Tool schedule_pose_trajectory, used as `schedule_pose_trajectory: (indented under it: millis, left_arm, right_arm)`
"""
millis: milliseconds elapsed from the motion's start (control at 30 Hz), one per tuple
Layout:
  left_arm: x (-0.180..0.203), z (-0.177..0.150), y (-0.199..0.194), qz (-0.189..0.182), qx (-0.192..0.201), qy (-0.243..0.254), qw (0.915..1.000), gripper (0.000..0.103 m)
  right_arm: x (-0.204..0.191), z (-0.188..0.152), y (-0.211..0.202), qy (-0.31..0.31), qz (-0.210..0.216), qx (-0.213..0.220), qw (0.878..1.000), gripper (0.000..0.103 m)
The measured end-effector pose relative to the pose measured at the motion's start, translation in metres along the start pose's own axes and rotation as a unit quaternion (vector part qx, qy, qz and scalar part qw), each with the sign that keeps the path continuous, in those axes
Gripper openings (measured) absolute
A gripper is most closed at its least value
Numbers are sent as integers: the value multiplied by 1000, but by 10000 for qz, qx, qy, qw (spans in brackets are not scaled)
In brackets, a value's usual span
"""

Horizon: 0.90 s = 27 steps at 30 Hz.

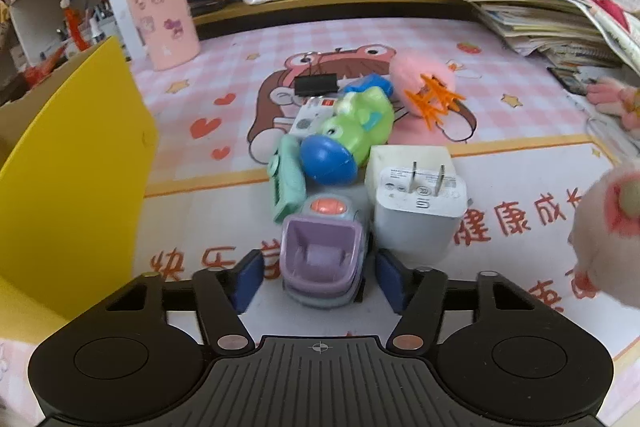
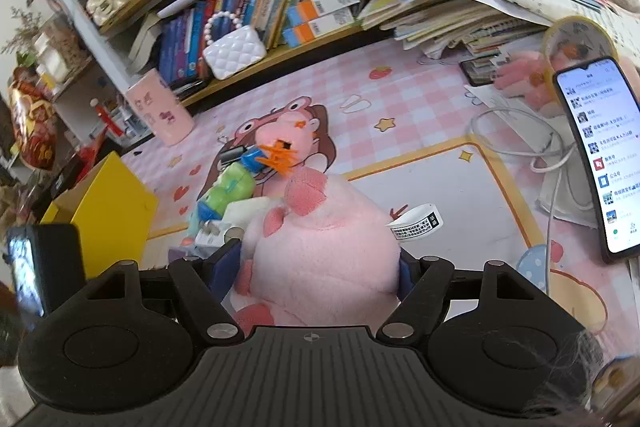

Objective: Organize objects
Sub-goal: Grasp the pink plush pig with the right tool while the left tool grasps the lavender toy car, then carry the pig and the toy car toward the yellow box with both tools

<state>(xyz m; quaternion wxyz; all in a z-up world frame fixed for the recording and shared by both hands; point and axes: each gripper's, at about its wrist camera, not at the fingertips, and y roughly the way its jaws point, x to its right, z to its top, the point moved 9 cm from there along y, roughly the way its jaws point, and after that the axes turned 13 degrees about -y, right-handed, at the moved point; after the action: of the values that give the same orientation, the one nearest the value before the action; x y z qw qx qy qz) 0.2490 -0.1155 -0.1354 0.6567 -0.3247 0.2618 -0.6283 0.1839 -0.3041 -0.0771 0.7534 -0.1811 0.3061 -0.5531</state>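
Two grips: our left gripper (image 1: 318, 277) jaws apart around small lilac hard-plastic toy truck (image 1: 322, 255), lower centre; rigid, slick, take its sides. Right gripper (image 2: 320, 269) clamped on soft pink plush toy (image 2: 320, 251), centre frame; light, squashy.

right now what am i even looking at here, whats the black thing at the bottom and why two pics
The black thing at the bottom of each picture is a hand-held gripper with two blue-padded fingers. A person holds one in each hand, and each carries a wide-angle camera looking forward along its fingers. That gives two pictures of the same desk.

In the left-hand view, the left gripper has its fingers either side of a purple toy car, not clearly squeezing it. Behind the car lie a white charger, a green toy, a teal toy and a yellow box to the left.

In the right-hand view, the right gripper is closed on a pink plush. A lit phone stands to the right.

Everything sits on a pink cartoon mat, with bookshelves behind.
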Motion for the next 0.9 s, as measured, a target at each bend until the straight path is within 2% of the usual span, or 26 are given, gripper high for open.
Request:
schedule_pose_trajectory:
  millis: [33,133,433,700,900]
  left_arm:
    - [1,1,0,-90,8,-2,10000,41]
    - [2,0,-4,-140,81,15,9999,40]
    - [-29,-17,-65,-487,259,-354,9978,40]
    - [-105,-55,-119,-323,312,-1030,9937,40]
    - [-169,-71,-143,-87,363,-1354,9901,40]
  right_arm:
    - [-2,-1,-1,-48,7,-4,10000,71]
    - [-5,-4,-2,-110,3,-61,9999,71]
    - [-43,-21,-7,-339,-87,-105,9993,71]
    - [-108,-43,4,-823,-236,-471,9952,71]
    - [-171,-62,11,-1213,41,-652,9905,72]
